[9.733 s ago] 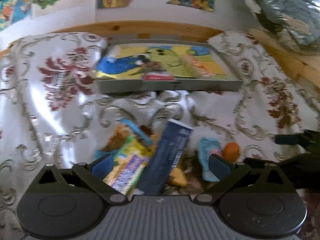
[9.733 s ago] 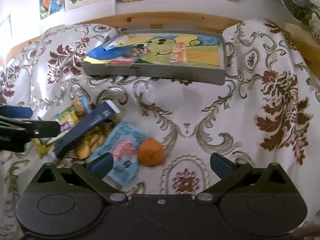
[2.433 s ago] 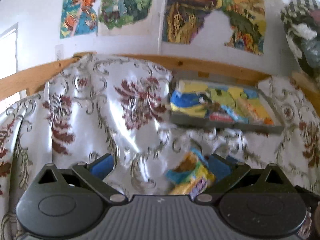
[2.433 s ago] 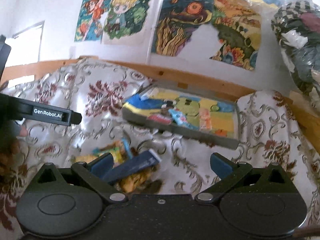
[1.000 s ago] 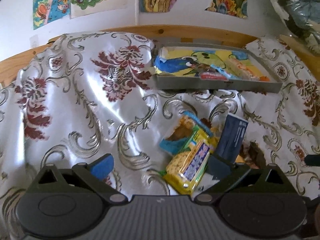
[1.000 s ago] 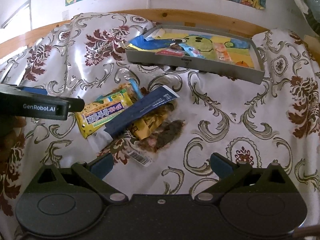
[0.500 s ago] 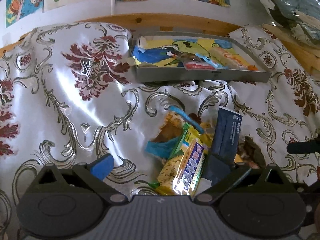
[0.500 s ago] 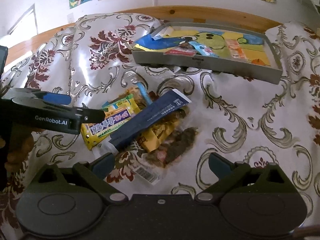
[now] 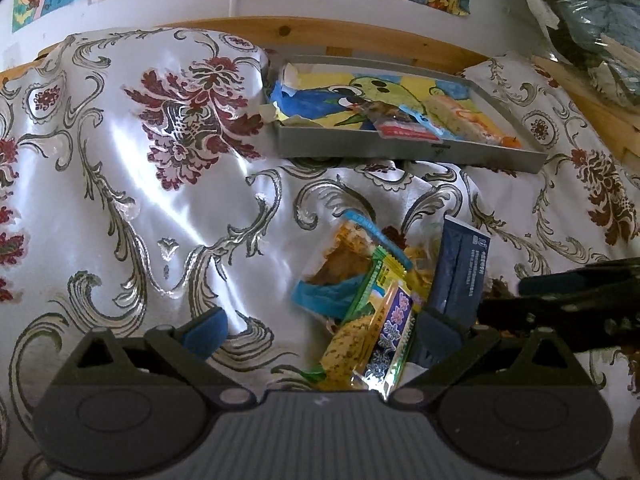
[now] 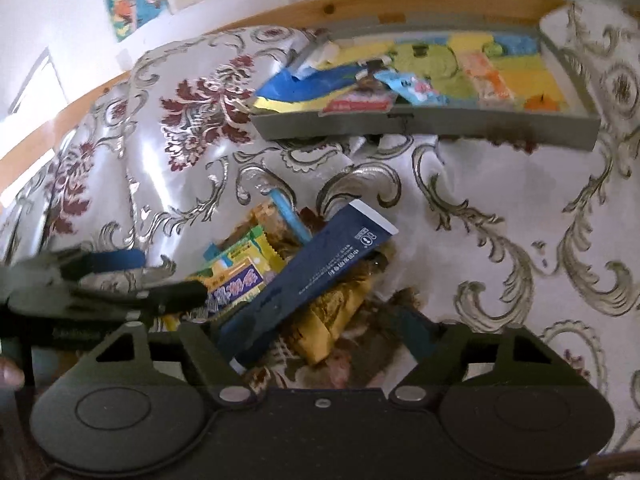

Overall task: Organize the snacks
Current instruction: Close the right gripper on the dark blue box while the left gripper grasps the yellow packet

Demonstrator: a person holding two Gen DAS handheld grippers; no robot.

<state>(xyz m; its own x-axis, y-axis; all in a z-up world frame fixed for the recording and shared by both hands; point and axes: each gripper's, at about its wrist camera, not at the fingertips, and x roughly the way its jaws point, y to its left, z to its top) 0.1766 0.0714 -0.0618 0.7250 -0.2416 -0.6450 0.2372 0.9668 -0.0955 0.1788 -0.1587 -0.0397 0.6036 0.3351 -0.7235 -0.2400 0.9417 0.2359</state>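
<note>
A pile of snacks lies on the flowered cloth: a long dark blue packet (image 10: 320, 272) (image 9: 460, 276), a yellow-green packet with a purple label (image 9: 376, 328) (image 10: 236, 276), an orange-and-blue wrapper (image 9: 340, 256) and a gold wrapper (image 10: 332, 320). A grey tray (image 9: 400, 148) (image 10: 420, 126) with a cartoon liner stands behind, holding several snacks and a small orange (image 10: 542, 103). My left gripper (image 9: 320, 328) is open, low over the pile's left side. My right gripper (image 10: 308, 332) is open, low over the blue packet's near end.
The glossy cloth (image 9: 180, 200) drapes over a wooden bench with a raised back rail (image 9: 360, 36). Posters hang on the white wall behind. A plastic-wrapped bundle (image 9: 592, 20) sits at the far right. Each gripper shows in the other's view, close beside the pile.
Both grippers have come down and closer to the snack pile. The right gripper moved left, so the blue packet now lies between its fingers. The snacks have not moved.
</note>
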